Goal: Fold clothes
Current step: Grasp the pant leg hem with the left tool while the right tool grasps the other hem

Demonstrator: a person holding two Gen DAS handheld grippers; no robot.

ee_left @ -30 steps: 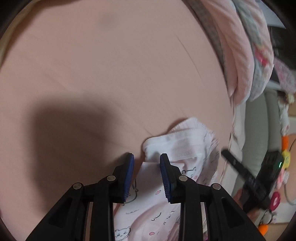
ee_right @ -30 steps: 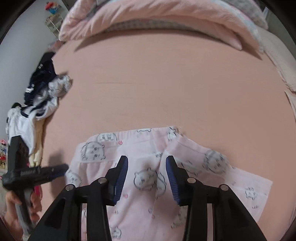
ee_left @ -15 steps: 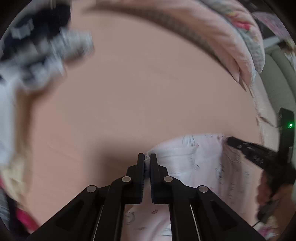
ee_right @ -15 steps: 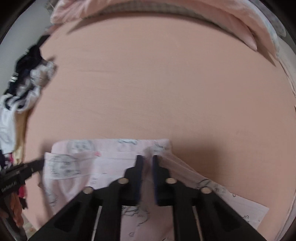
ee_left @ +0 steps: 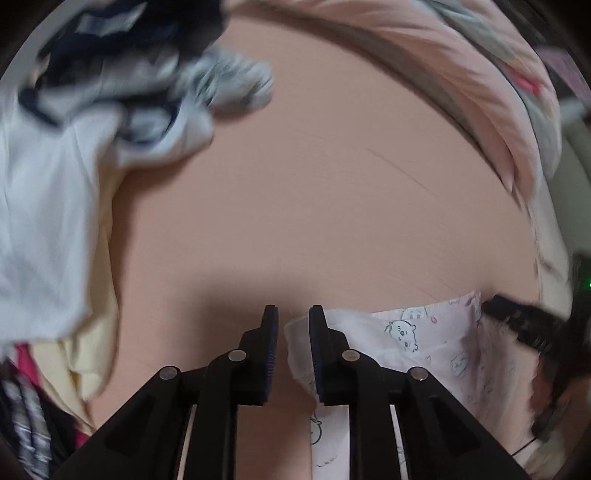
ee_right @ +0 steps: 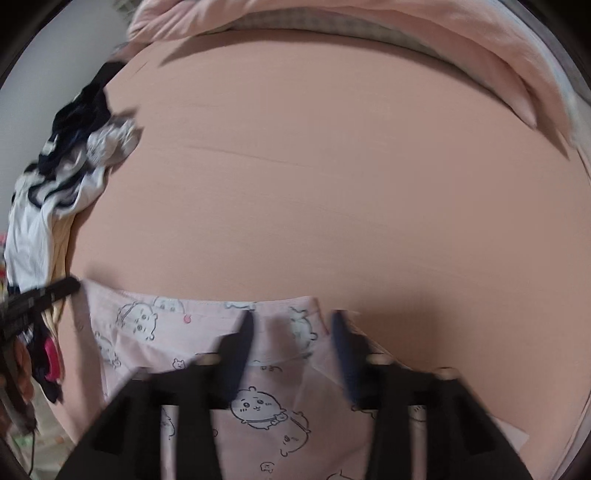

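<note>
A pale pink garment (ee_left: 406, 332) printed with cartoon bears lies folded on the pink bed sheet (ee_left: 314, 203). My left gripper (ee_left: 293, 325) is open, its fingers a little apart on either side of the garment's white left edge. In the right wrist view my right gripper (ee_right: 291, 332) is open wide and blurred, just above the garment (ee_right: 147, 321) near its far right corner. The black tip of the left gripper (ee_right: 40, 295) shows at the garment's left end. The right gripper (ee_left: 524, 325) appears blurred at the garment's right end in the left wrist view.
A pile of white, dark blue and yellow clothes (ee_left: 55, 166) lies on the left side of the bed, also in the right wrist view (ee_right: 74, 158). A rolled pink quilt and pillows (ee_right: 369, 29) line the far edge. Bare sheet (ee_right: 332, 166) stretches between.
Half a second ago both grippers were shut on the garment's edge. Now both have opened and the garment lies flat on the sheet, with the right one still moving.
</note>
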